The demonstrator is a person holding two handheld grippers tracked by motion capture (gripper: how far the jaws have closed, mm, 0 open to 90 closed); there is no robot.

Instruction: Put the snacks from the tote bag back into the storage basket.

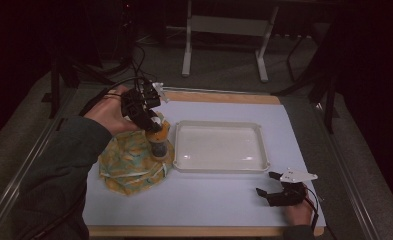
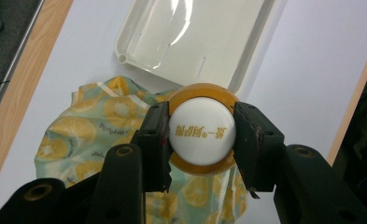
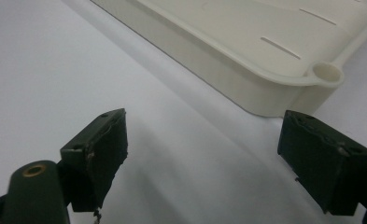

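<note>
Left gripper point(image 2: 201, 135) clamped on a small jar point(image 2: 201, 130), one black jaw pressed against each side of its white lid, orange collar ringing the lid just beneath; yellow lettering on the lid top, too small to read. In the high view, same left gripper point(image 1: 153, 122) held by the person's left hand point(image 1: 111, 116), jaws pointing down onto the jar point(image 1: 158, 142), jar upright with its dark body below the orange collar. Jar directly over a crumpled cloth point(image 1: 129, 162) printed with orange slices on pale green and yellow; whether resting on the cloth or lifted just clear, impossible to tell. Cloth point(image 2: 85, 135) bunched on the white mat point(image 1: 219, 195), touching the left edge of a cream tray point(image 1: 219, 167); tray point(image 2: 139, 63) just beyond the jar in the left gripper view.

Right gripper point(image 1: 271, 184) near the front right corner of the mat, well apart from the jar, held low in the right hand point(image 1: 300, 210); jaws spread wide with nothing between them, only bare mat; tray corner point(image 3: 284, 88) just ahead of the right gripper point(image 3: 204, 154).
</note>
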